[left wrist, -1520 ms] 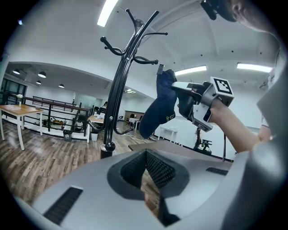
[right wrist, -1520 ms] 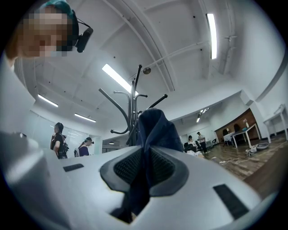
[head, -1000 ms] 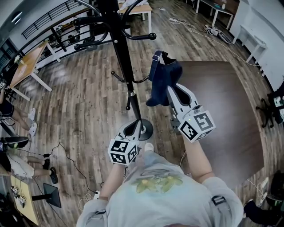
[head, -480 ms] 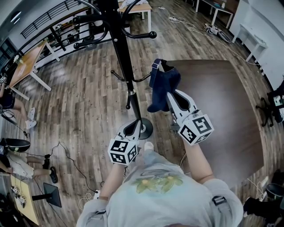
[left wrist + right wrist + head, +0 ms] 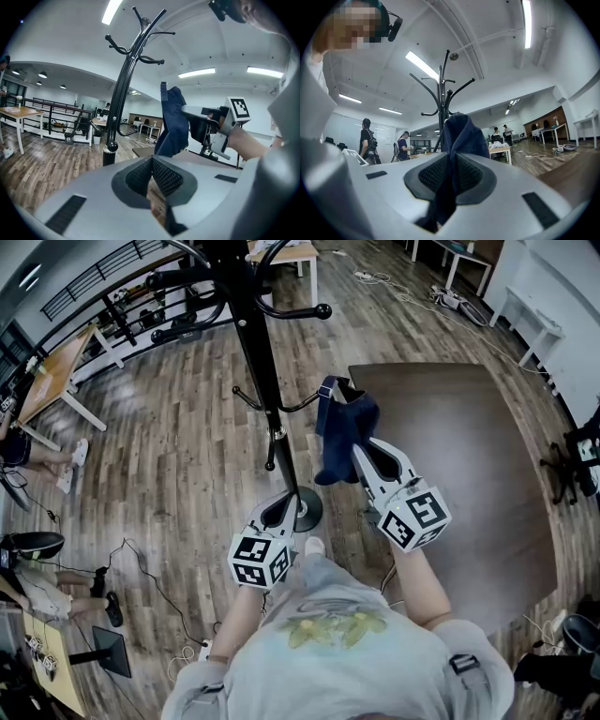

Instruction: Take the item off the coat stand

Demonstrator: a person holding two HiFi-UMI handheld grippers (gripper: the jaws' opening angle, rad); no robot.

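A tall black coat stand (image 5: pixel 265 390) rises from its round base on the wooden floor, and its hooks also show in the left gripper view (image 5: pixel 123 79). A dark blue fabric item (image 5: pixel 339 427) with a strap hangs just right of the pole, beside a low hook. My right gripper (image 5: pixel 364 452) is shut on it, and the cloth (image 5: pixel 459 133) runs pinched between the pads (image 5: pixel 474 174). My left gripper (image 5: pixel 283 512) stays low near the stand's base, jaws shut and empty (image 5: pixel 152 176). From there the blue item (image 5: pixel 173 122) is seen hanging from the right gripper (image 5: pixel 206 124).
A dark brown table (image 5: pixel 469 456) lies right of the stand under the blue item. Railings and a light desk (image 5: pixel 56 381) stand at the far left, cables and white benches at the far right. People stand in the background (image 5: pixel 366 140).
The right gripper has come down and a little nearer to me with the blue item in it. The left gripper has not moved.
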